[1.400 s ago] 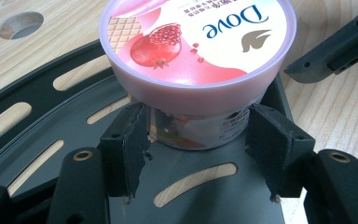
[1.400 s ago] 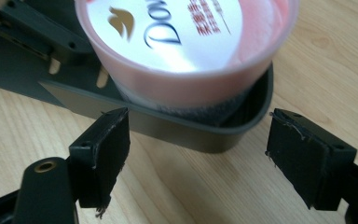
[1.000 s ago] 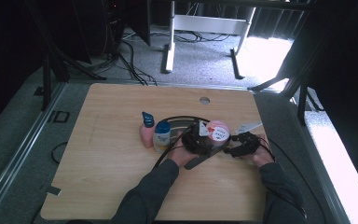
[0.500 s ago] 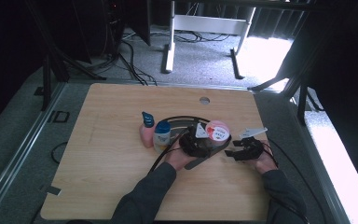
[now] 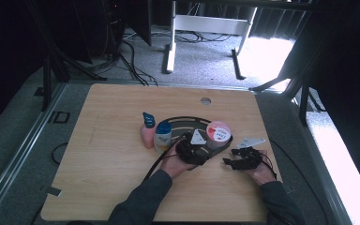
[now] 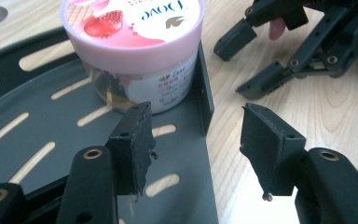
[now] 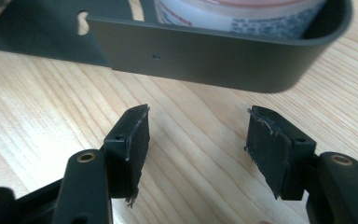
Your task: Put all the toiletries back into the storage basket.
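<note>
Dark grey slotted tray (image 6: pixel 42 140), oval, low upright wall, lies flat on the wooden desk (image 5: pixel 103 173) right of centre. In the high view the tray (image 5: pixel 187 124) runs from beside the bottles to the desk's right half.

Pink-lidded Dove tub (image 6: pixel 133 51) stands upright inside the tray, at its right end, close to the wall; seen also from above (image 5: pixel 218 132) and, in part, over the tray wall (image 7: pixel 214 56) in the right gripper view.

Left gripper (image 6: pixel 196 149): jaws spread, straddling the tray's wall edge — one jaw over the slotted floor, the other over bare desk. Pads do not press on the wall; nothing pinched. In the high view the left gripper (image 5: pixel 192 151) sits over the tray's near edge, just short of the tub.

Right gripper (image 7: pixel 198 149): jaws spread, low over bare desk, pointing at the outside of the tray wall, near it but apart. Jaws have just been closing; nothing between them. In the high view the right gripper (image 5: pixel 241 158) is just right of the tray; it also appears beyond the wall in the left gripper view (image 6: pixel 279 51).

Left of the tray, just beside it: a pink bottle with blue cap (image 5: pixel 147 131) and a pale bottle with blue cap (image 5: pixel 162 137), both upright, touching or nearly so.
</note>
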`<state>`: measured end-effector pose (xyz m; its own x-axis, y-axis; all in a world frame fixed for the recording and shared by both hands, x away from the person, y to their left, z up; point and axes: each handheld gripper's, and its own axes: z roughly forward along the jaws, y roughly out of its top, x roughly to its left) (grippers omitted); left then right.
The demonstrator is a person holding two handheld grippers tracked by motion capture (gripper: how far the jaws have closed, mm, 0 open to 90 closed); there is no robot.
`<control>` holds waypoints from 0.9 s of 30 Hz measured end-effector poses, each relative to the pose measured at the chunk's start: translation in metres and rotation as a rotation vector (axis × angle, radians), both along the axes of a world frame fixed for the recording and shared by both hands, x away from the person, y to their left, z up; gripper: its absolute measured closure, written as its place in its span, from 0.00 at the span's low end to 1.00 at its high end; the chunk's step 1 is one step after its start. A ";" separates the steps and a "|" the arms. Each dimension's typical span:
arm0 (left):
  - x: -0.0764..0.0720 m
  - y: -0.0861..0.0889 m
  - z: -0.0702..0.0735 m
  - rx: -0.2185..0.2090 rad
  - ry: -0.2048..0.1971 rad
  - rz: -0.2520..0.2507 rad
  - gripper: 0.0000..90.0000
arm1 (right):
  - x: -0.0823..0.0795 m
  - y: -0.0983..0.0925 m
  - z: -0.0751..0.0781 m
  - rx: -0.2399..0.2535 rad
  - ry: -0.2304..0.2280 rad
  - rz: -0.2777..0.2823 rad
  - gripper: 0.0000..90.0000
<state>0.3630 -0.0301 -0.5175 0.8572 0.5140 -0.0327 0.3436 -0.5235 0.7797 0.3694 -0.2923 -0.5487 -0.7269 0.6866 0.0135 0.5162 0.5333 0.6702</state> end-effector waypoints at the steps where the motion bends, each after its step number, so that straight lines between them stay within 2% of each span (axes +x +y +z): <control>1: -0.001 0.001 0.000 0.000 0.007 0.000 0.49 | -0.001 -0.001 0.000 -0.002 -0.006 -0.006 0.43; 9: -0.009 0.007 -0.003 0.007 0.030 -0.028 0.51 | -0.012 -0.002 -0.004 0.009 -0.045 -0.040 0.39; 13: -0.017 0.012 0.001 0.018 0.016 -0.045 0.50 | -0.015 -0.002 -0.006 0.013 -0.062 -0.059 0.37; 21: -0.026 0.027 0.007 0.002 0.007 -0.034 0.49 | -0.018 -0.005 -0.008 0.024 -0.077 -0.079 0.35; 27: -0.032 0.042 0.007 -0.030 0.029 -0.016 0.51 | -0.021 -0.007 -0.010 0.053 -0.084 -0.097 0.35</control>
